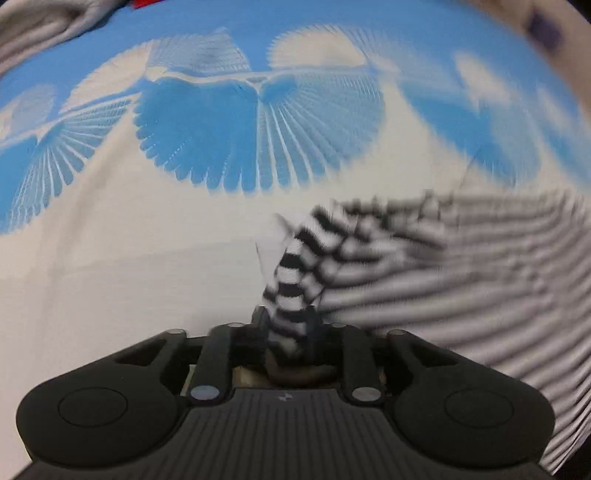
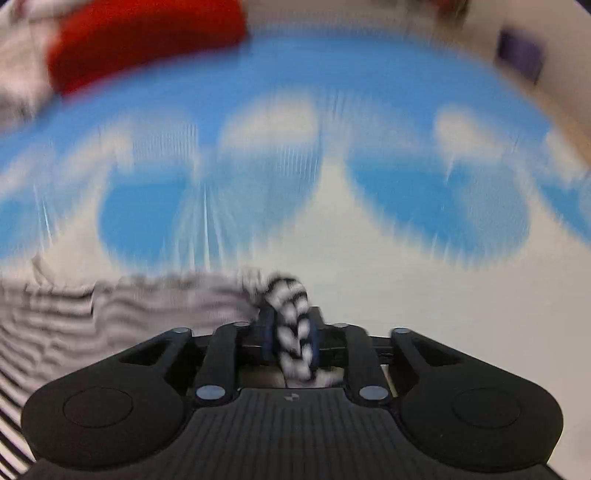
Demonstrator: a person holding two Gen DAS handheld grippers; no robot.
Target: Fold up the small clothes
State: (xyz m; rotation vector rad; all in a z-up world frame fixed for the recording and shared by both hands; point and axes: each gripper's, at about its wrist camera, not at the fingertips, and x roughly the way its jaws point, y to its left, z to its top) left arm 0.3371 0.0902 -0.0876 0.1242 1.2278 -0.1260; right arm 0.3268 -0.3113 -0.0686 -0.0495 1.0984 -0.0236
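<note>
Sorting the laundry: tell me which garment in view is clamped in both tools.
The black-and-white striped garment: left tool and right tool each pinch it. The red garment lies untouched at the far edge.

light: bright, even, shadowless | blur: smearing heavily around the red cushion | edges: fisheye bending

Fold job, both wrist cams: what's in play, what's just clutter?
In play:
- striped garment, one bunched edge between each gripper's fingers
- left gripper, clamped on it
- right gripper, clamped on it

Lying about:
- blue-and-white sheet underneath
- red item at the far edge
- grey cloth, far left
- purple object, too blurred to identify
</note>
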